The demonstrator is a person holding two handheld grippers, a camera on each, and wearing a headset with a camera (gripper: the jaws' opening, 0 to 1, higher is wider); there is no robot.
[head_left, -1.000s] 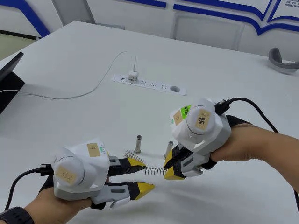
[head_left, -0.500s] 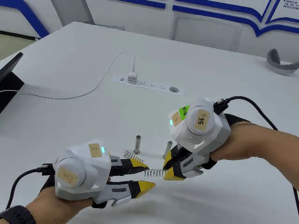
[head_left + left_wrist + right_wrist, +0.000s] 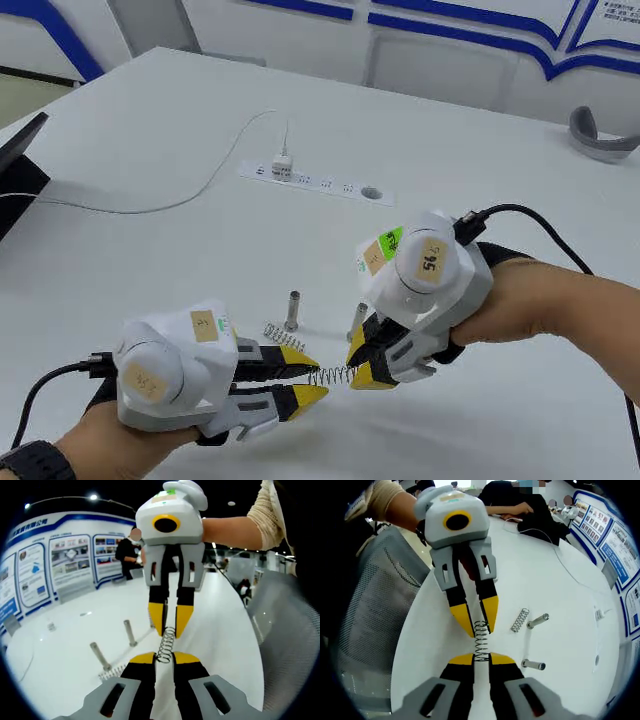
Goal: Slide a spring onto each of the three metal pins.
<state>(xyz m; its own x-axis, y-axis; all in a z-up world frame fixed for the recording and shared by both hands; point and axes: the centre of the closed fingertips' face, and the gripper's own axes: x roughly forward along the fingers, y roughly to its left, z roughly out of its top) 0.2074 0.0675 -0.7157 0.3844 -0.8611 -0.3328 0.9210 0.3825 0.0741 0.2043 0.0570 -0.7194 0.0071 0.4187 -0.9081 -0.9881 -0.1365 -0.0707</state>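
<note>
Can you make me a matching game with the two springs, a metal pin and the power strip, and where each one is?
Things:
1. nearer spring
2. farther spring
3. metal pin
4. power strip

Places:
A. standing upright on the table
B. far across the table, with a white plug in it
C. gripped at one end by the left gripper and at the other by the right gripper
D. lying flat on the table beside a pin

Pairs: 1-C, 2-D, 3-A, 4-B.
</note>
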